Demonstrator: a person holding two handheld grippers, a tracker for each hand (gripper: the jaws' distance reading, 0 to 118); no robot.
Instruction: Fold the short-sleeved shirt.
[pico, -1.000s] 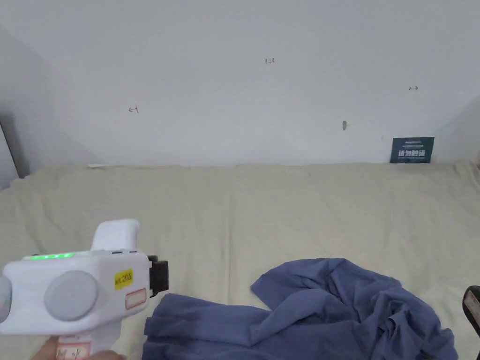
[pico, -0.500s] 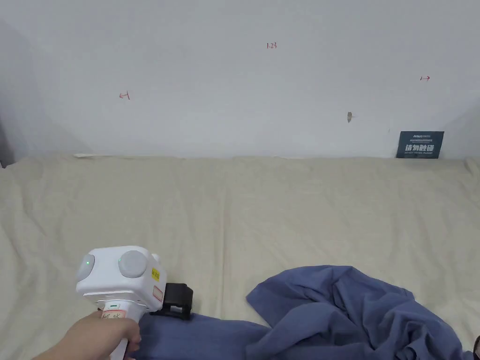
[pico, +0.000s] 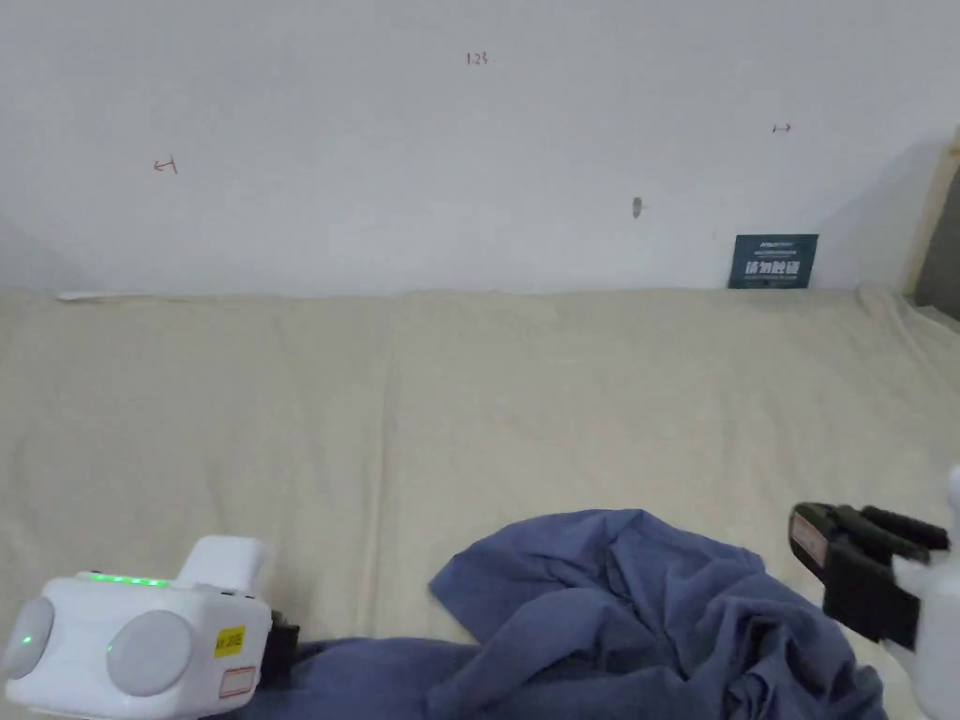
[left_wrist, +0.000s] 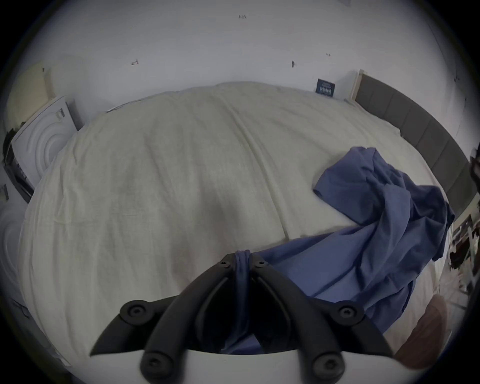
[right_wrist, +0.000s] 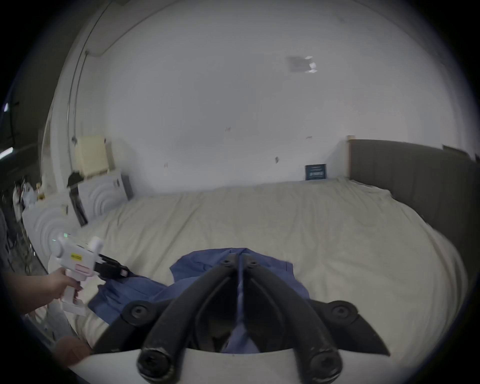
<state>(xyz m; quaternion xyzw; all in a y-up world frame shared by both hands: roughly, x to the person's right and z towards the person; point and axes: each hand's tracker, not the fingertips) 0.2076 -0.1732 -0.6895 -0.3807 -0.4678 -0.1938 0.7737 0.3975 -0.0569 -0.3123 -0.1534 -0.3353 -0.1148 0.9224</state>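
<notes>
A crumpled blue short-sleeved shirt (pico: 609, 619) lies near the front of a cream-sheeted bed (pico: 469, 422). My left gripper (pico: 281, 649), a white body with black jaws, sits at the shirt's left edge. In the left gripper view its jaws (left_wrist: 242, 259) are shut on a bunched fold of the shirt (left_wrist: 376, 233). My right gripper (pico: 816, 539) hovers at the shirt's right side. In the right gripper view its jaws (right_wrist: 240, 259) are shut on a thin strip of the shirt (right_wrist: 197, 265), and the left gripper (right_wrist: 122, 271) shows farther left, held by a hand.
A white wall runs behind the bed, with a small dark card (pico: 772, 261) leaning on it. A grey padded headboard (left_wrist: 415, 130) bounds the bed's right side. White ribbed boxes (right_wrist: 104, 194) stand past the bed's left end. Bare sheet (left_wrist: 155, 181) spreads behind and left of the shirt.
The head camera has shifted. My left gripper has dropped to the shirt's left edge. My right gripper has risen into view on the right.
</notes>
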